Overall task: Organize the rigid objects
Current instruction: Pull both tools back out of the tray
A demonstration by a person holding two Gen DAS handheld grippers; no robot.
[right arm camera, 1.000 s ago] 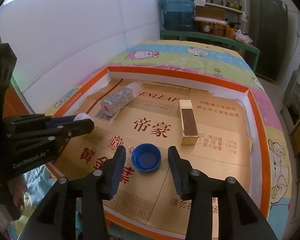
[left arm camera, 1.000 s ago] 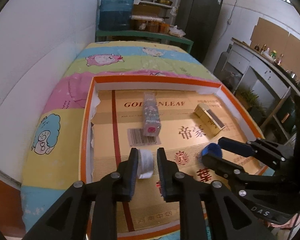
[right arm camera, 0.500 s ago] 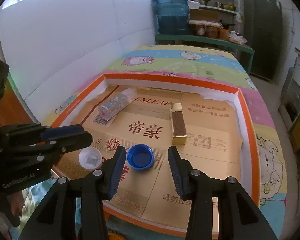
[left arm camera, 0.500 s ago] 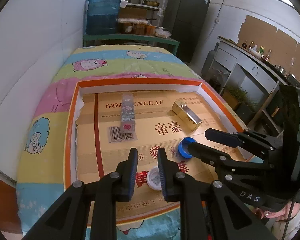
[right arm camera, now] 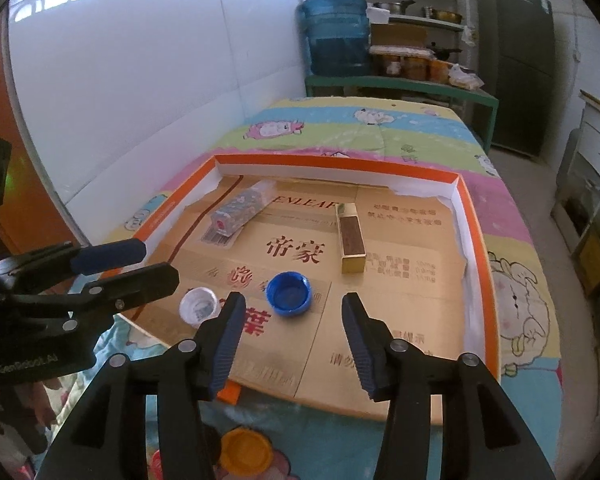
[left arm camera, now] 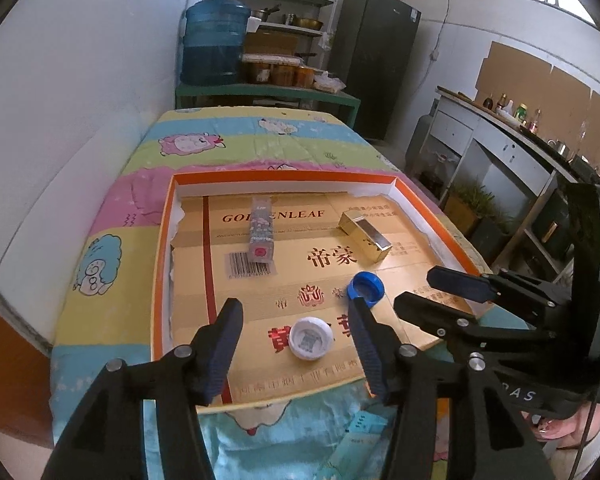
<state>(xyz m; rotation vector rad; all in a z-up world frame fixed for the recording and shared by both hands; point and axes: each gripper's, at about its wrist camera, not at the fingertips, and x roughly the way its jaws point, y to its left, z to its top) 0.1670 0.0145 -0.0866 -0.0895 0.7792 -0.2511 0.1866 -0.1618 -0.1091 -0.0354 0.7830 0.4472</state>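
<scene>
Cardboard tray (left arm camera: 161,264) — white cap (left arm camera: 310,338) btwn open left claw (left arm camera: 296,312) fingers.

Ahead of both tongs, a bed with a cartoon quilt (left arm camera: 148,184) carries a shallow orange-rimmed cardboard tray (left arm camera: 161,248) lying directly on it.

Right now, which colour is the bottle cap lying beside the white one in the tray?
Blue. The blue cap lies open side up, seen best in the right wrist view.
</scene>
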